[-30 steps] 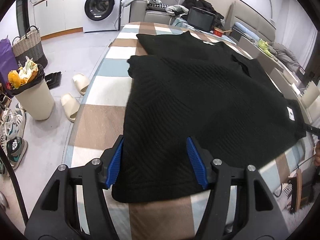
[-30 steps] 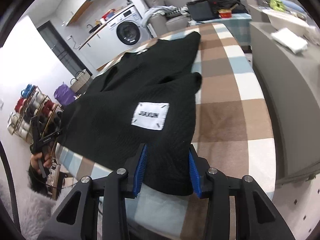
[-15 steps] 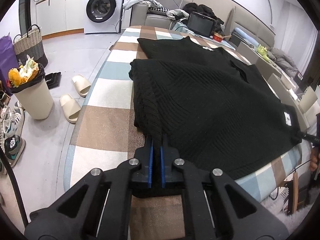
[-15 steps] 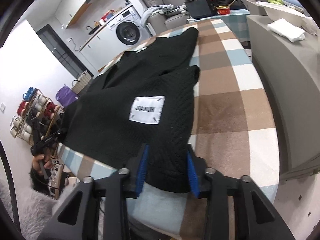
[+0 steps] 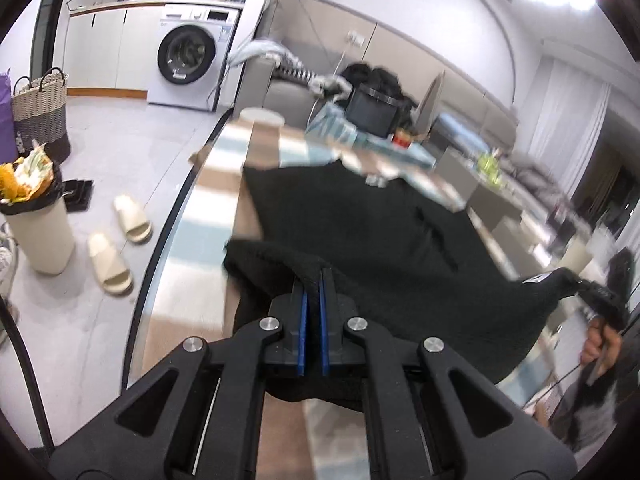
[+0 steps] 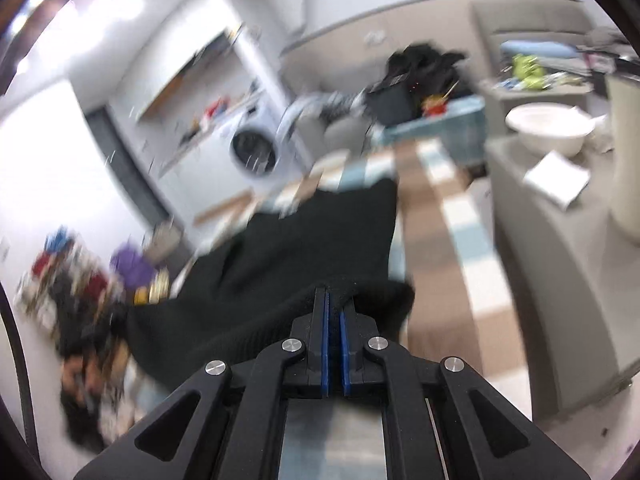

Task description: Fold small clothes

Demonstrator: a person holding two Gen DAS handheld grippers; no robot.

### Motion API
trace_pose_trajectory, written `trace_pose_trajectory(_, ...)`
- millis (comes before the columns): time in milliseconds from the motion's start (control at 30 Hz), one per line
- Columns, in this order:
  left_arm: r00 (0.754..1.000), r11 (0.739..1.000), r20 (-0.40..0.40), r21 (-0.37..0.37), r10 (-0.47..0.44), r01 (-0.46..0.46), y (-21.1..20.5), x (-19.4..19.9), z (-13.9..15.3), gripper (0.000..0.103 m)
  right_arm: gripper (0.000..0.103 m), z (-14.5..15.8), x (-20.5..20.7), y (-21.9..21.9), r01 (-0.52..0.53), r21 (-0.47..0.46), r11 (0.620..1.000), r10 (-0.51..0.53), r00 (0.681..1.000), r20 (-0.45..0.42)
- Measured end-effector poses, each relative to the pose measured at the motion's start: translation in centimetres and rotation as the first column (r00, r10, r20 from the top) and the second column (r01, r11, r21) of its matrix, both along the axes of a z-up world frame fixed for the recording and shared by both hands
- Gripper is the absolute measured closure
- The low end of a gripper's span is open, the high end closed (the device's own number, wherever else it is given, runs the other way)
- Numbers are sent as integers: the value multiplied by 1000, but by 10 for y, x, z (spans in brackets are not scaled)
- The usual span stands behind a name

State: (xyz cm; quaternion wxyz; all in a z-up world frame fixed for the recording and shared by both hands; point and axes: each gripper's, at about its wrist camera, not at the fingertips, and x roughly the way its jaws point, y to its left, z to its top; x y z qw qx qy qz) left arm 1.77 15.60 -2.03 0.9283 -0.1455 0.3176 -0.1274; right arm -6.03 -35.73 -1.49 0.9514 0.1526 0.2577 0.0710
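Note:
A black knit sweater (image 5: 384, 236) lies on the checked tablecloth (image 5: 224, 176), with its near hem lifted off the table. My left gripper (image 5: 313, 276) is shut on the hem's left corner. My right gripper (image 6: 334, 300) is shut on the hem's right corner, and the sweater (image 6: 304, 240) stretches away from it across the cloth (image 6: 460, 240). In the left wrist view the right gripper (image 5: 596, 292) shows at the far right, holding the corner with the white label. Both views are motion-blurred.
On the floor to the left are a bin (image 5: 36, 224), slippers (image 5: 116, 240) and a basket (image 5: 40, 112). A washing machine (image 5: 188, 64) stands behind. A grey counter with a white bowl (image 6: 548, 128) borders the table's right side. A sofa with clutter is at the far end.
My right gripper has closed on the hem. Both grippers have lifted the near hem up off the table and the cameras now tilt upward.

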Motion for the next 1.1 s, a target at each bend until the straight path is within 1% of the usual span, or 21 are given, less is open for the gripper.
trace_pose_trajectory(33,1000,1000,16,-18,14,-14,3,8,7,101,99,4,7,-4,28,39,999,-29,999,26)
trace_pose_trajectory(67,999,999,27,-32,22,-22,5,15,12,101,99,6,17,-8,55,71,996,-57,998,28)
trace_pose_trajectory(133,998,997,44,-60,46,-43,11,32,19,100,99,6,38,-13,77,120,990,-80,997,20)
trace_pose_trajectory(167,997,995,42,-77,60,-56,14,45,21,100,99,6,51,-16,96,128,987,-98,995,6)
trace_pose_trajectory(267,997,991,2,-105,78,-78,22,88,17,100,99,-1,94,-20,136,149,979,-131,990,-45)
trace_pose_trajectory(400,990,985,-96,-127,103,-115,26,147,-5,100,98,-5,144,-30,183,174,968,-169,982,-89)
trace_pose_trajectory(433,986,983,-120,-132,115,-131,28,161,-14,97,95,-7,156,-32,198,178,964,-181,978,-108)
trace_pose_trajectory(467,983,982,-135,-125,121,-138,27,169,-19,89,93,-9,167,-36,208,178,962,-185,973,-134)
trace_pose_trajectory(500,978,983,-158,-99,139,-155,27,177,-25,81,91,-13,177,-41,215,180,960,-186,968,-166)
trace_pose_trajectory(533,973,983,-172,-71,154,-168,26,181,-31,77,86,-15,181,-44,223,179,958,-188,963,-192)
trace_pose_trajectory(567,971,982,-175,-66,162,-176,25,182,-34,68,82,-17,182,-47,228,177,958,-190,960,-205)
trace_pose_trajectory(600,972,983,-173,-60,160,-173,25,181,-37,61,79,-16,179,-50,222,167,961,-188,962,-199)
trace_pose_trajectory(633,974,985,-164,-45,157,-167,23,177,-39,58,75,-14,174,-52,224,143,964,-194,961,-196)
trace_pose_trajectory(667,974,986,-160,-30,158,-165,21,173,-41,54,74,-13,168,-52,224,124,967,-198,961,-193)
trace_pose_trajectory(700,975,987,-158,-16,158,-162,20,167,-43,52,73,-12,161,-54,220,101,970,-198,962,-187)
trace_pose_trajectory(767,975,989,-163,5,150,-151,17,156,-48,52,64,-13,143,-55,198,71,978,-181,964,-196)
trace_pose_trajectory(867,973,990,-183,39,139,-134,10,135,-56,52,63,-22,120,-50,132,34,991,-121,966,-230)
trace_pose_trajectory(933,974,993,-199,49,112,-104,2,121,-62,52,62,-29,108,-42,84,10,996,-79,965,-251)
trace_pose_trajectory(1000,974,996,-213,62,81,-69,-6,111,-67,52,61,-37,94,-33,25,26,999,-17,965,-263)
trace_pose_trajectory(1100,973,995,-223,99,54,-33,-19,96,-72,52,57,-46,80,-23,-26,19,999,31,963,-267)
